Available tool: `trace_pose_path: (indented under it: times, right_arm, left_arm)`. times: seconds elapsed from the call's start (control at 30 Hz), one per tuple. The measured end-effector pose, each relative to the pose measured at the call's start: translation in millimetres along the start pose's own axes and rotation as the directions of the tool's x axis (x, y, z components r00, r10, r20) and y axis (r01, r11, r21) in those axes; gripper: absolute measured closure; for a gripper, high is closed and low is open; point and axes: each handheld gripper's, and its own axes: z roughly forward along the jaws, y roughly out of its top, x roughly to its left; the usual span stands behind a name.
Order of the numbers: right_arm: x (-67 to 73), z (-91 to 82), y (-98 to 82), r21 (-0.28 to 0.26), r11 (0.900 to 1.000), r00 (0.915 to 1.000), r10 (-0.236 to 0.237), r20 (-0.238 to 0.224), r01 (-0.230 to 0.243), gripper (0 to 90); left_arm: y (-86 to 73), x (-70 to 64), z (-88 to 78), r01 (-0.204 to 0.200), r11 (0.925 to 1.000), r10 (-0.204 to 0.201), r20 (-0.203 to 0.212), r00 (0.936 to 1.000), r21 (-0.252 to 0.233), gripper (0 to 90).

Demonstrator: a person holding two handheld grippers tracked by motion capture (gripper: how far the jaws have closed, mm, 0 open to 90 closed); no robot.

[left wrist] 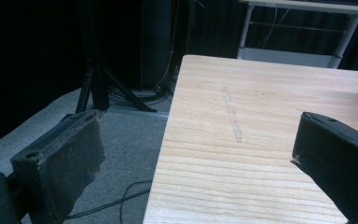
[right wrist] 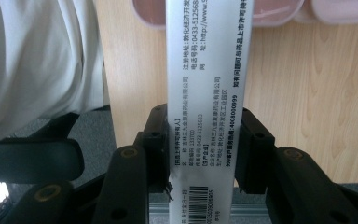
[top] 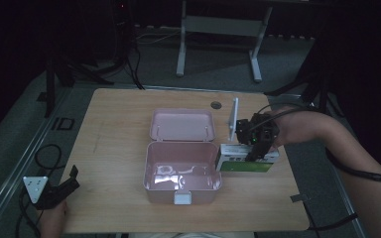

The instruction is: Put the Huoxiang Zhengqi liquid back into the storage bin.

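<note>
In the high view we see the right gripper (top: 256,148) clamped on a carton (top: 246,159) right of centre, beside the open pink box (top: 182,168); the left gripper (top: 62,191) sits lower left, its hand cut off. Its own view shows jaws gaping over the table (left wrist: 261,116). The right gripper view shows pads (right wrist: 251,144) pinching the carton (right wrist: 205,93), its top cropped.

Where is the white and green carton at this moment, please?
In the high view, the carton is clamped in the right gripper, right of the open pink box.

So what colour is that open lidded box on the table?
Pale pink box, with a white front latch; clearest in the high view.
</note>
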Motion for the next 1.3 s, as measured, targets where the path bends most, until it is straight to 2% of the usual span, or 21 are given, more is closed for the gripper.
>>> trace_pose_path:
  times: [0.37, 0.4, 0.57, 0.6, 0.63, 0.8, 1.13, 1.2, 1.3]
  right_arm:
    - [-0.9, -0.1, 39.5, -0.023, 0.998, 0.9985, -0.055, 0.003, 0.055, 61.8]
    - [-1.1, 0.4, 48.0, -0.03, 0.997, 0.9978, -0.066, -0.004, 0.066, 61.7]
    - [-0.2, 3.0, 64.0, -0.038, 0.996, 0.9965, -0.082, -0.011, 0.082, 61.8]
    - [0.1, 5.9, 72.0, -0.038, 0.994, 0.9945, -0.102, -0.022, 0.101, 61.7]
    - [0.1, 5.9, 72.0, -0.038, 0.994, 0.9945, -0.102, -0.022, 0.101, 61.7]
    - [2.6, 14.7, 95.2, -0.033, 0.99, 0.9898, -0.136, -0.042, 0.134, 61.8]
    - [3.5, 23.2, 119.5, -0.055, 0.988, 0.9885, -0.144, -0.047, 0.141, 61.7]
    - [4.1, 32.4, 126.5, -0.065, 0.986, 0.9858, -0.157, -0.06, 0.153, 61.7]
    - [4.0, 40.4, 129.9, -0.057, 0.987, 0.986, -0.154, -0.064, 0.15, 61.7]
  left_arm:
    - [-0.1, 0.2, 0.0, 0.001, 1.0, -0.001, 0.006, 1.0, -0.003, 2.1]
    - [0.0, 0.4, -0.1, 0.001, 1.0, -0.001, 0.009, 1.0, -0.001, 2.1]
    - [0.0, 1.2, -0.3, 0.007, 1.0, -0.007, 0.015, 0.9999, -0.005, 2.1]
    - [0.0, 1.0, -0.3, 0.004, 1.0, -0.004, 0.015, 0.9999, -0.003, 2.1]
    - [0.0, 1.0, -0.3, 0.004, 1.0, -0.004, 0.015, 0.9999, -0.003, 2.1]
    - [0.0, 1.0, -0.4, 0.002, 1.0, -0.002, 0.016, 0.9999, -0.003, 2.1]
    - [-0.1, 0.6, -0.3, -0.001, 1.0, 0.001, 0.017, 0.9999, -0.003, 2.1]
    - [-0.1, 0.8, -0.4, 0.0, 1.0, 0.0, 0.018, 0.9998, -0.004, 2.1]
    - [0.0, 0.8, -0.3, 0.001, 1.0, -0.001, 0.018, 0.9998, -0.004, 2.1]
